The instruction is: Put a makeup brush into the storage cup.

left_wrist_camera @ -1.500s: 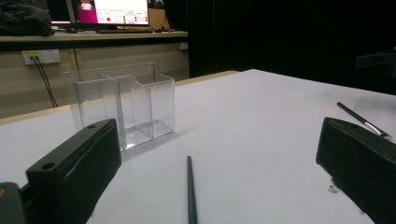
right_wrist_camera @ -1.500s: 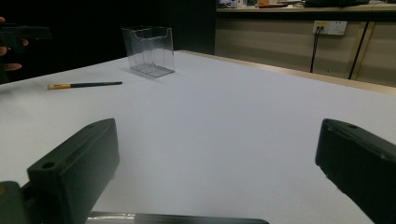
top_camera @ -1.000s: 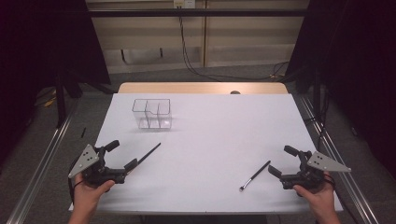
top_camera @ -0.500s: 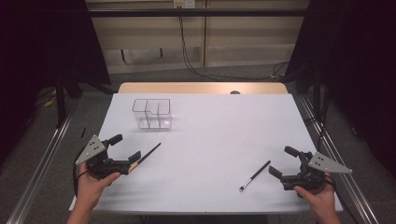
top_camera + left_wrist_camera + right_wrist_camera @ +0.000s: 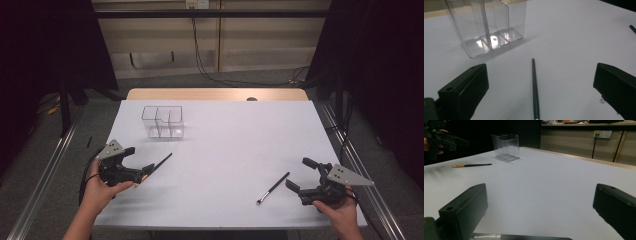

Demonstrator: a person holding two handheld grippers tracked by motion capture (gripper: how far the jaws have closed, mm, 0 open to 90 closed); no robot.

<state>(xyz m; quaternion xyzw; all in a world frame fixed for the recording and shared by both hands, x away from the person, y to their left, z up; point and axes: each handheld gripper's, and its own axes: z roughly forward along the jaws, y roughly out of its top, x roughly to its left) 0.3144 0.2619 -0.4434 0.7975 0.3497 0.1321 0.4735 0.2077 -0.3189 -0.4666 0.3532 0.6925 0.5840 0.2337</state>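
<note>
A thin dark brush [image 5: 161,162] with a gold ferrule lies on the white table [image 5: 230,140] at the front left. My left gripper [image 5: 140,159] stands open around its lower end; in the left gripper view the handle [image 5: 535,92] runs up between the two jaws, untouched. A second dark brush [image 5: 273,187] lies at the front right. My right gripper [image 5: 297,172] is open just right of it, nothing between its jaws [image 5: 540,192]. A clear compartmented holder [image 5: 163,121] stands empty at the back left.
A wooden strip [image 5: 215,94] borders the table's far edge, with cables on the floor behind it. Metal rails [image 5: 350,160] run along both sides. From the right gripper view, the left brush [image 5: 471,165], the holder [image 5: 506,146] and the other gripper [image 5: 439,137] are far off.
My left gripper has moved forward and to the right, so its open jaws now straddle the left brush's lower end. The right gripper has hardly moved.
</note>
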